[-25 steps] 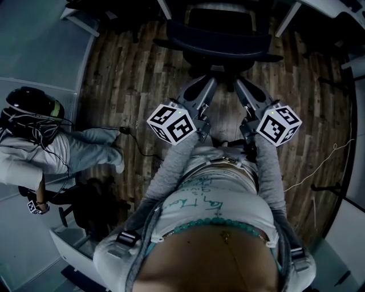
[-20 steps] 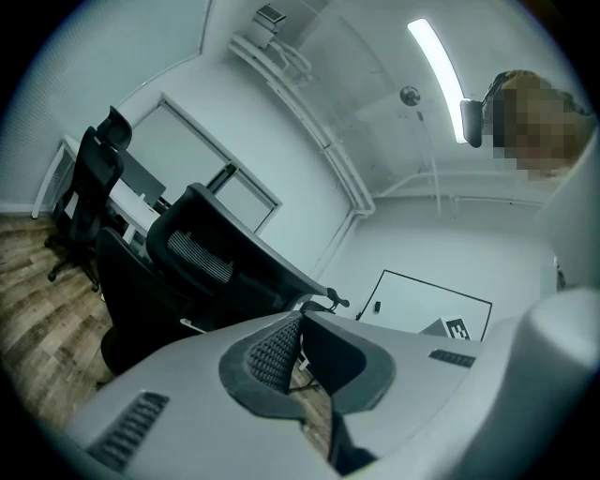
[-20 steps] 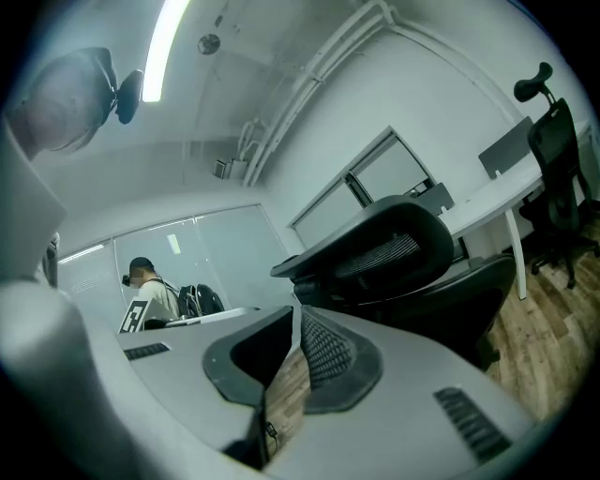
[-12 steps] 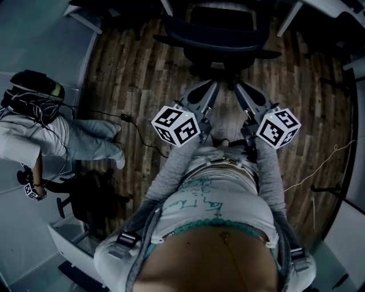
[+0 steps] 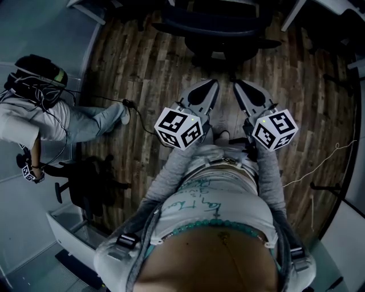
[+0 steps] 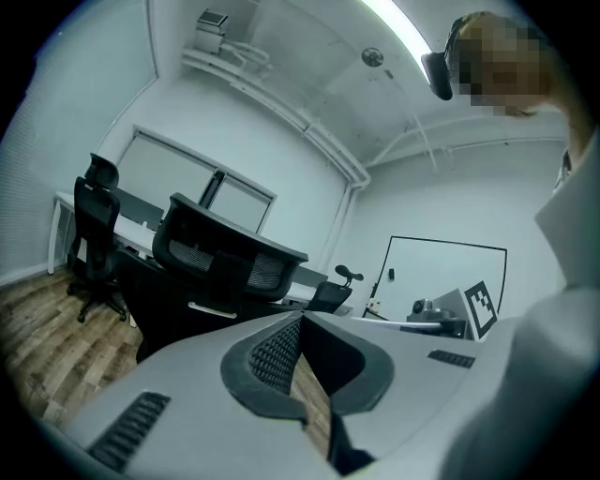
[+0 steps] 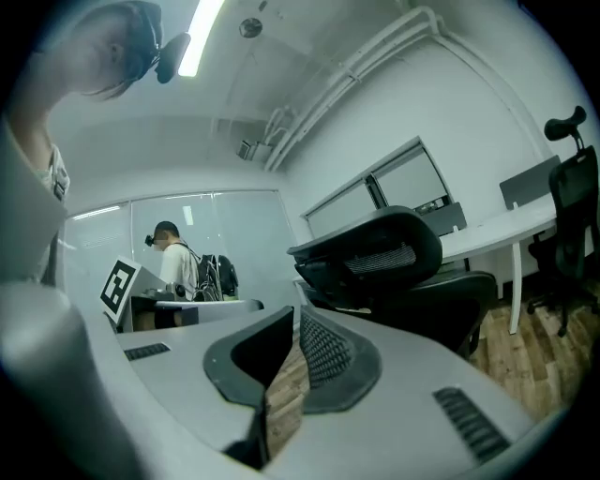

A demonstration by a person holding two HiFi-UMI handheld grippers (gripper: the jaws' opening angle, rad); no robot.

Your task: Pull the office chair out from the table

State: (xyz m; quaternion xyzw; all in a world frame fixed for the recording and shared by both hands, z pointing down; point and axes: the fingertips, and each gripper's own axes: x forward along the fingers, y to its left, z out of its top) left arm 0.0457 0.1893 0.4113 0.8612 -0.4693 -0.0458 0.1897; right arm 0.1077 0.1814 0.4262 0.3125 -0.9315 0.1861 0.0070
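The black office chair [image 5: 219, 31] stands at the top of the head view on the wood floor, its back towards me. My left gripper [image 5: 211, 85] and right gripper [image 5: 239, 86] hang side by side below it, both apart from the chair. Each is shut with nothing between its fingers. In the left gripper view the chair [image 6: 225, 258] shows beyond the closed left gripper [image 6: 300, 319]. The right gripper view has the chair [image 7: 375, 258] just past the right gripper [image 7: 295, 314], whose jaws stand almost together.
A person [image 5: 40, 122] sits on the floor at the left, with a cable [image 5: 134, 114] running past their feet. Another dark chair [image 5: 91, 188] stands at the lower left. White table legs [image 5: 288, 17] flank the chair. A thin cord [image 5: 325, 165] lies at the right.
Both grippers have drawn back from the chair, down in the picture, and rolled a little. The chair now lies higher in the head view. The person at the left has shifted.
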